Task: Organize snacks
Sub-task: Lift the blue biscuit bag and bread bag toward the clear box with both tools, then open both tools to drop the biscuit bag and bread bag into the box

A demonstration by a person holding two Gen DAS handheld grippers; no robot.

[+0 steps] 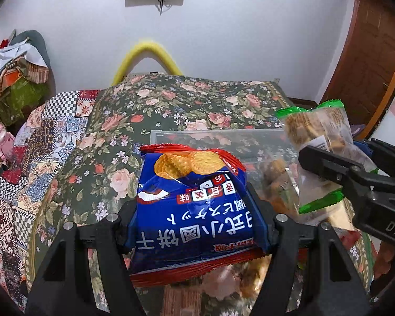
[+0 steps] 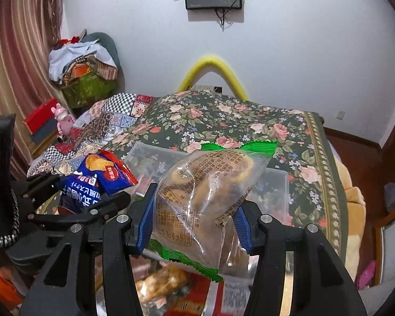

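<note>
- While both packets hang in the air over the floral tablecloth (image 1: 171,110), the step in hand looks like carrying them to the clear bin (image 1: 216,134) that lies just beyond the fingertips, so I judge the first need is a steady grip until each is over its rim.
- Left wrist view: the left gripper (image 1: 197,226) is clamped on the blue biscuit bag (image 1: 194,197), pads pressing its two side edges near the lower half. The bag sits between the fingers, its long axis running along them and away from the camera. Its printed top with the biscuit picture points forward toward the bin, and the red crimped seam at the other end hangs nearest the camera.
- To do this well, I would lower the bag until its forward end is past the near wall, then let go, so it drops flat and not over the edge.
- The right gripper (image 1: 339,168) shows at the right, well clear of the left fingers.
- Right wrist view: the right gripper (image 2: 194,221) pinches the clear cookie packet (image 2: 205,200) at its lower part, blue pads on either side. The packet leans forward and to the right of the fingers. Its long axis slants up, with one green seam toward the bin (image 2: 281,173) and the other below the pads.
- A lean like that could swing the packet, so a slow approach seems wise.
</note>
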